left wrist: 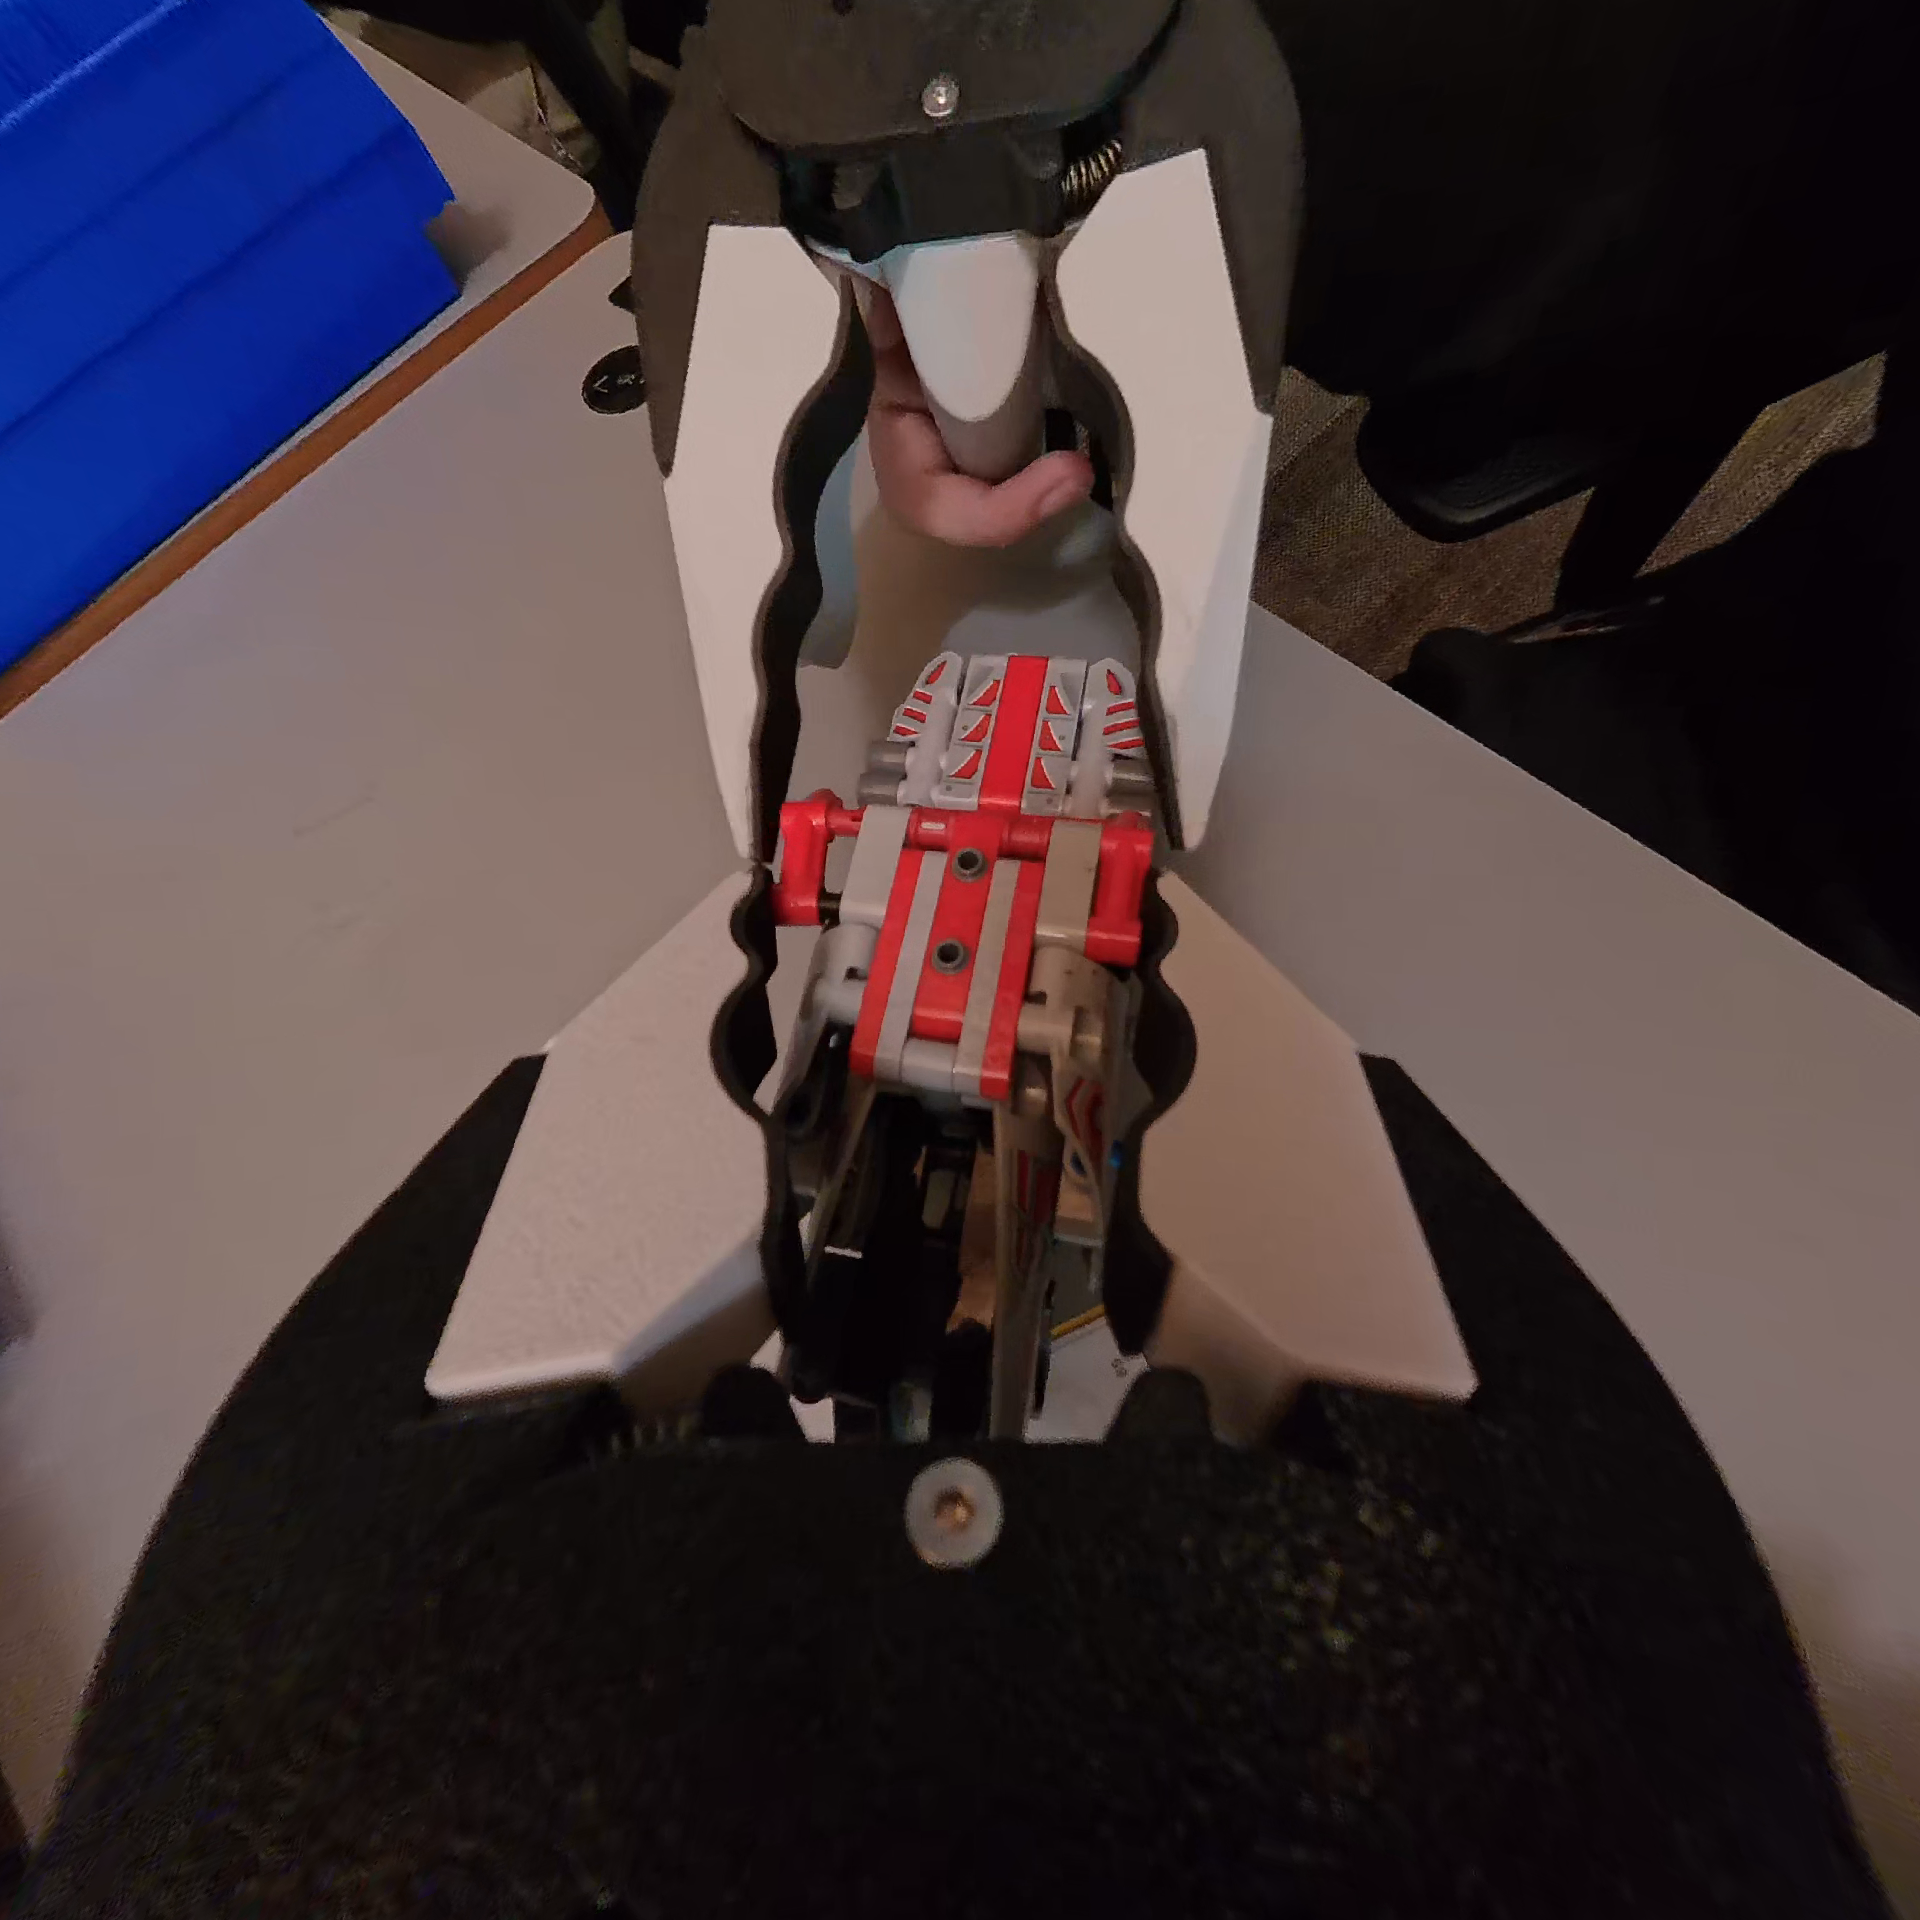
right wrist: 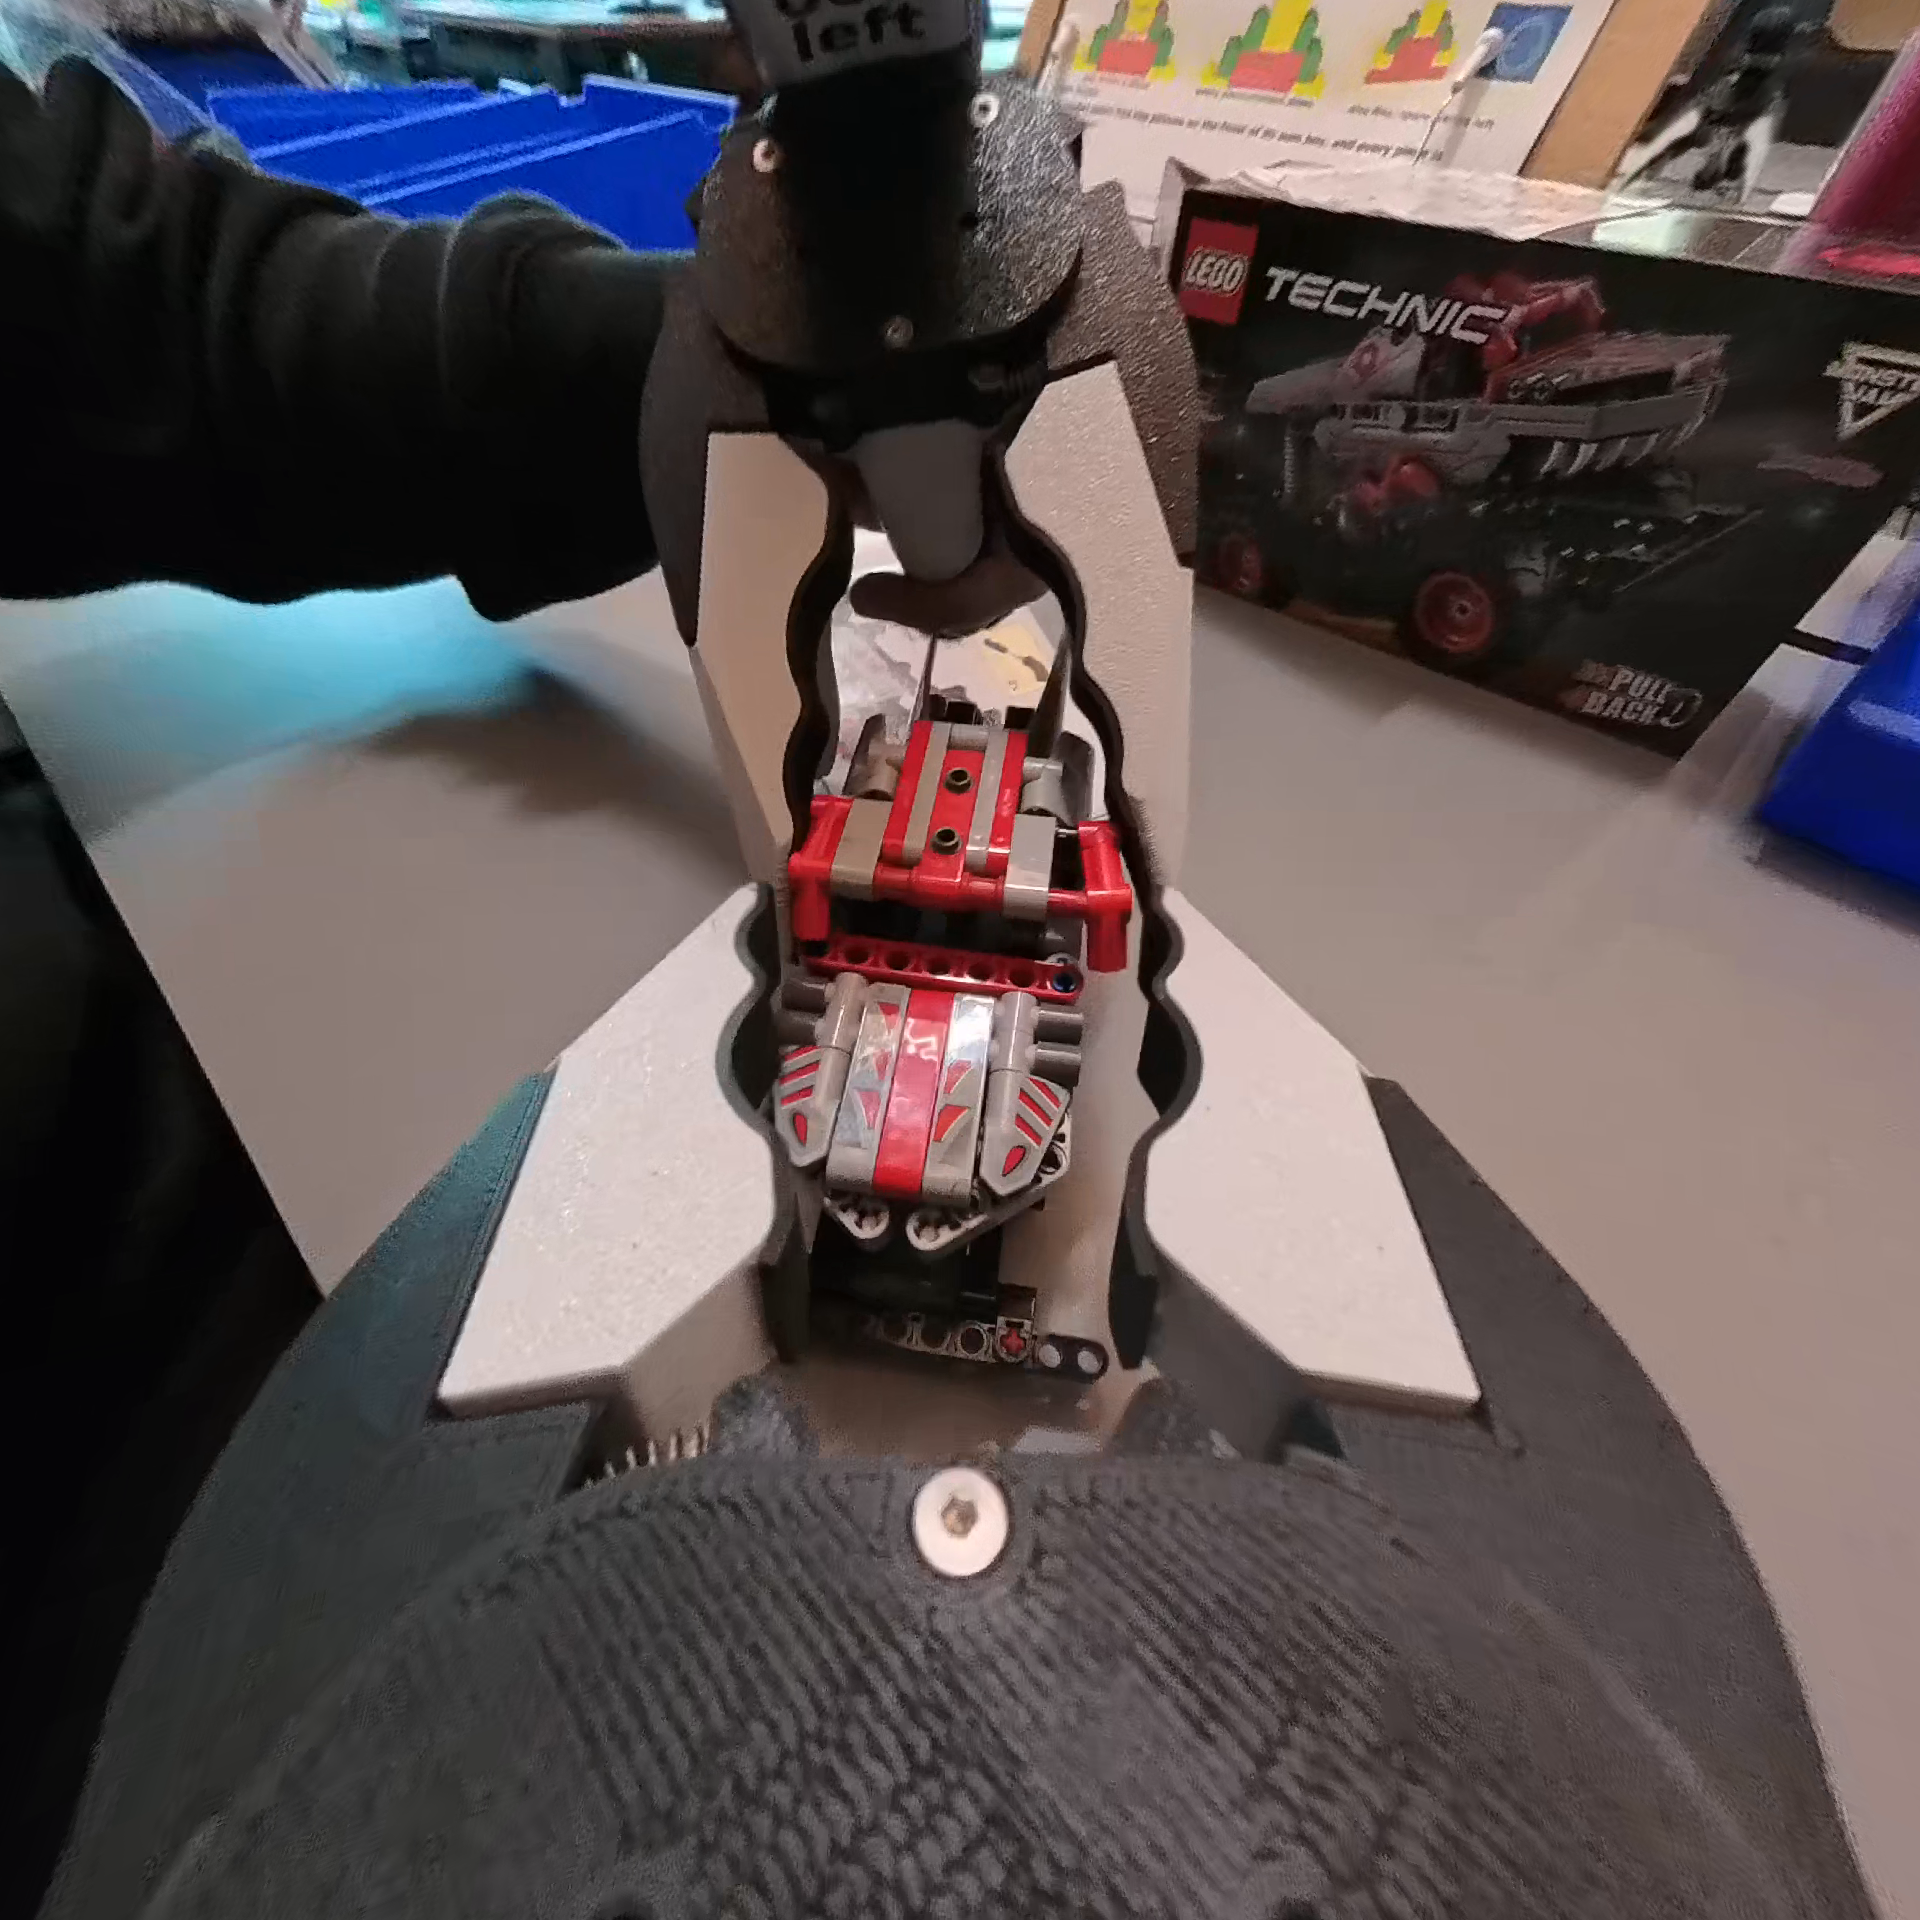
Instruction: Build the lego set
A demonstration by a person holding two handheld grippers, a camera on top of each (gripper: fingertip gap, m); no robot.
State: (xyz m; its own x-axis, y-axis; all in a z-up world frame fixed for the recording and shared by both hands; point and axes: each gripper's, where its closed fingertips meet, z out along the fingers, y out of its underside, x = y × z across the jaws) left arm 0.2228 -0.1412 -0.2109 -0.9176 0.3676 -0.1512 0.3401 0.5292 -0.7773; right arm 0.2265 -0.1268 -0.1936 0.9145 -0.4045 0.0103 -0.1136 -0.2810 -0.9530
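We hold the red-and-grey brick-built truck body above the pale tabletop, left tongs pinching its rear, right tongs pinching its bonnet end. We judge that uneven squeeze or twist could pop side panels loose.

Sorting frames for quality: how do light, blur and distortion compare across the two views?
Left wrist view: warm, dim light, dark background, truck sharp, table edges bowed by the wide lens. Right wrist view: cooler and brighter, sleeve and table smeared by blur, box readable.
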